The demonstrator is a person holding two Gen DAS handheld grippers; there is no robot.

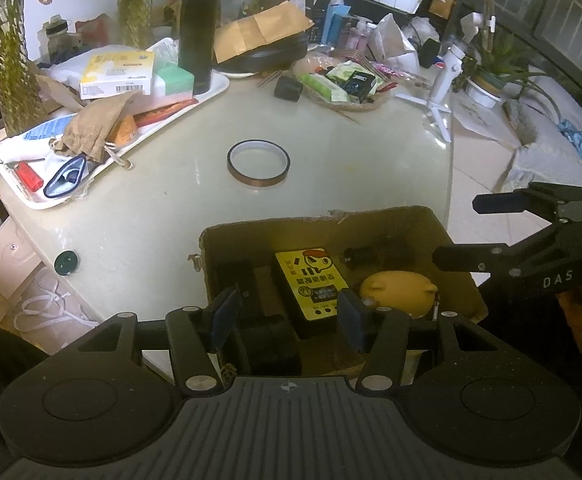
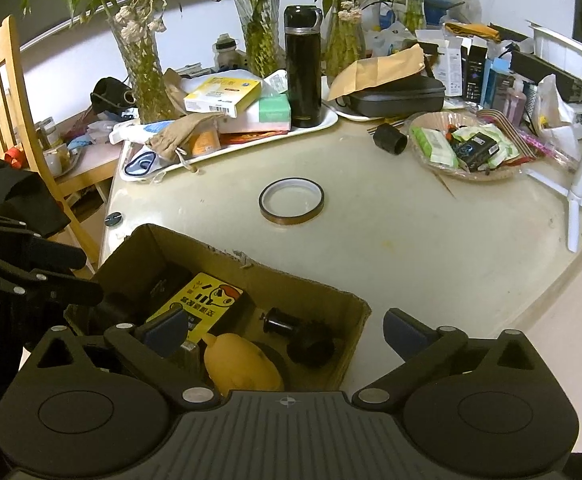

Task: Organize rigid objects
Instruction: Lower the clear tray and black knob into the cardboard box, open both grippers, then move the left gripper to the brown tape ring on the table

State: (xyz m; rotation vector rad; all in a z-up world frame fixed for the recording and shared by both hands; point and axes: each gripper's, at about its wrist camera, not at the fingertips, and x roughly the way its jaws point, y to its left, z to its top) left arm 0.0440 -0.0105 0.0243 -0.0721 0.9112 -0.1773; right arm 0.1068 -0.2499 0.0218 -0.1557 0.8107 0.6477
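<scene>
While both tools hang over the open brown cardboard box [image 2: 323, 300], which sits at the near edge of the pale round table [image 2: 411, 248], neither grips anything. The right tool [image 2: 287, 330] stands wide, one blue pad over the box's contents and the other outside its right wall; nothing lies between the pads, which fits a load let go into the box. The left tool [image 1: 287, 312] is part-open over the box's near side, its pads apart and pressing on nothing; whether it steadies the box cannot be told.

Inside the box lie a black block with a yellow cartoon label [image 2: 199, 304], a soft-looking yellow rounded object [image 2: 243, 364], a small black cylinder [image 2: 281, 322] and a dark ring-shaped piece [image 2: 311, 350], laid loosely side by side: the box evidently serves as the collecting bin.

One thin amber tape ring [image 2: 292, 200] lies flat near the table's middle, well apart from the box and clear of the clutter along the far edge. Judged the likely next item; being low and flat, it would need a pinch across its rim.

A short black tube [image 2: 389, 139] lies beside the woven tray at the far right edge.
</scene>
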